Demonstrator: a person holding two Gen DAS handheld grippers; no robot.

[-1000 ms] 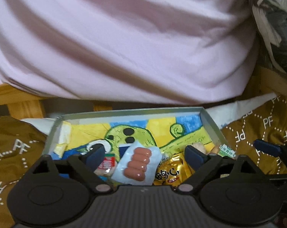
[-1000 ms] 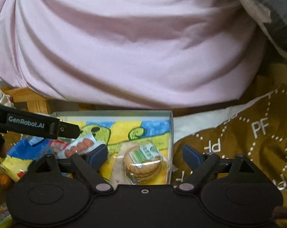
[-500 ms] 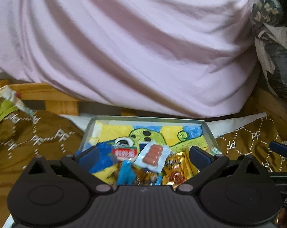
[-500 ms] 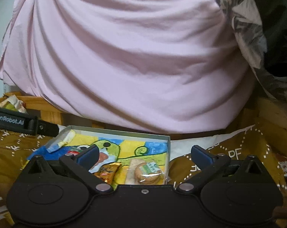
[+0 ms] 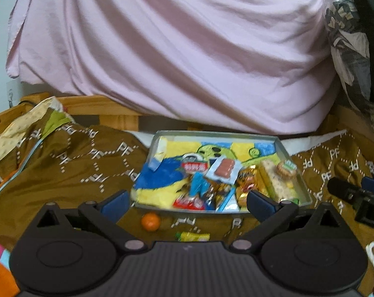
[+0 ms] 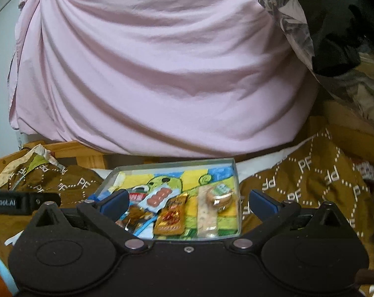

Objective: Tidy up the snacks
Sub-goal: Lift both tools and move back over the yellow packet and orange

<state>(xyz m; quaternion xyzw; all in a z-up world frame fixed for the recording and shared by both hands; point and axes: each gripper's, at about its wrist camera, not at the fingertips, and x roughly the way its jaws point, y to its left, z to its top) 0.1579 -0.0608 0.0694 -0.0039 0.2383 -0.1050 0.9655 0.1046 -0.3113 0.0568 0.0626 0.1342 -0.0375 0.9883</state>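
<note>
A shallow grey tray (image 5: 279, 143) with a yellow, blue and green cartoon lining lies on a brown patterned cloth and holds several snack packets: a sausage pack (image 5: 224, 169), a gold packet (image 5: 245, 183) and a round biscuit pack (image 5: 284, 169). The tray also shows in the right wrist view (image 6: 234, 170), with the sausage pack (image 6: 159, 198) and biscuit pack (image 6: 219, 194). My left gripper (image 5: 185, 204) is open and empty, held back above the tray's near edge. My right gripper (image 6: 187, 204) is open and empty over the tray's near part.
A small orange ball (image 5: 150, 220) and a yellow-green candy (image 5: 193, 236) lie on the brown cloth (image 5: 88, 173) in front of the tray. A pink draped sheet (image 5: 174, 49) hangs behind. Wooden frame rails (image 5: 93, 106) run behind the cloth. The right gripper's body (image 5: 360, 195) shows at right.
Both grippers have pulled back and up from the tray, so it looks smaller and farther. Both stay open. The snacks in the tray have not moved.
</note>
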